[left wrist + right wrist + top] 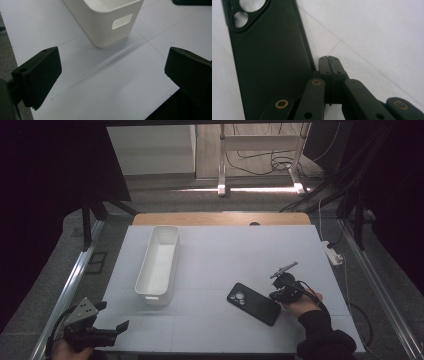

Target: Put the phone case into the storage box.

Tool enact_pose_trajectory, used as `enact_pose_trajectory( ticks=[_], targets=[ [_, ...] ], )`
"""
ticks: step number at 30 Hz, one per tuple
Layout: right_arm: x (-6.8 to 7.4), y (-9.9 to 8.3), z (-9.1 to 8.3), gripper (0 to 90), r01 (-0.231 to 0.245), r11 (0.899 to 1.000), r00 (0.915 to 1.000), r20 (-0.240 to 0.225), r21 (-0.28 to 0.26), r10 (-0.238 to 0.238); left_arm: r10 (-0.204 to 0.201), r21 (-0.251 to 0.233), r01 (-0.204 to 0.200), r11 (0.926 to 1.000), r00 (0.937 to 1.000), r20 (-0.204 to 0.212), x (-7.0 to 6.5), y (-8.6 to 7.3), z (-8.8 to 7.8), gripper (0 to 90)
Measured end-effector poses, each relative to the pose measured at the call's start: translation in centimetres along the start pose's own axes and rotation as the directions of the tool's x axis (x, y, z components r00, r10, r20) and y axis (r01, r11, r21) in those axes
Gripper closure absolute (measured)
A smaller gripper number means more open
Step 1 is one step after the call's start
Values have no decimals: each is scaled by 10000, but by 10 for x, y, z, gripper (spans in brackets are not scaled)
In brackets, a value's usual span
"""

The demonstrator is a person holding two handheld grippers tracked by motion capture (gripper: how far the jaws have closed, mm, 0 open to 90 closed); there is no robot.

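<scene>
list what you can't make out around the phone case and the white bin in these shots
- Phone case, right gripper view: its lower end is hidden behind the shut right gripper; its top is cut off by the frame edge.
- White bin, left gripper view: cut off by the top edge, so its inside is unreadable there.
- Whether the right gripper touches the phone case's edge: too close to tell.
- Left gripper, high view: dark, detail lost.

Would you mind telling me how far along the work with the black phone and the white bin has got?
Nothing looks finished: the long white plastic bin is empty. In hand: the right tool, jaws shut with nothing between them, sits at the long edge of the flat black phone, which lies camera side up on the pale table. Left, probably: moving the phone, perhaps to the bin. The left tool waits open.
</scene>
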State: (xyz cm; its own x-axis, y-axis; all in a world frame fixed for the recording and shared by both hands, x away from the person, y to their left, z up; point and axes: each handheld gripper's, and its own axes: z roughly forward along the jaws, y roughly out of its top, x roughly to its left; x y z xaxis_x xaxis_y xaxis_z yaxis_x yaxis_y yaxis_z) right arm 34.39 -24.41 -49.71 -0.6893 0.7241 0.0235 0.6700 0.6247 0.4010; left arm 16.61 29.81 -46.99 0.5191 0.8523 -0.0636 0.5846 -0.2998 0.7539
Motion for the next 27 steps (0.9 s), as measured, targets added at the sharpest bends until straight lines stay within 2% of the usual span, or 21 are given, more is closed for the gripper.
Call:
enact_pose_trajectory(
  ticks=[5,13,20,27],
  targets=[
    [5,-9,-5,898,-78,10000,9999,-139,-49,77,7,16,-7,10000,10000,-8,0,0,0,17],
    [15,-20,-9,898,82,10000,9994,-330,12,-82,23,42,-22,10000,10000,-19,0,0,0,18],
    [22,-24,-11,897,231,9997,9988,-444,51,-228,25,45,-25,10000,10000,-20,0,0,1,18],
    [23,-24,-10,893,298,9995,9988,-384,138,-293,34,43,-34,10000,10000,-15,0,0,1,18]
  ],
)
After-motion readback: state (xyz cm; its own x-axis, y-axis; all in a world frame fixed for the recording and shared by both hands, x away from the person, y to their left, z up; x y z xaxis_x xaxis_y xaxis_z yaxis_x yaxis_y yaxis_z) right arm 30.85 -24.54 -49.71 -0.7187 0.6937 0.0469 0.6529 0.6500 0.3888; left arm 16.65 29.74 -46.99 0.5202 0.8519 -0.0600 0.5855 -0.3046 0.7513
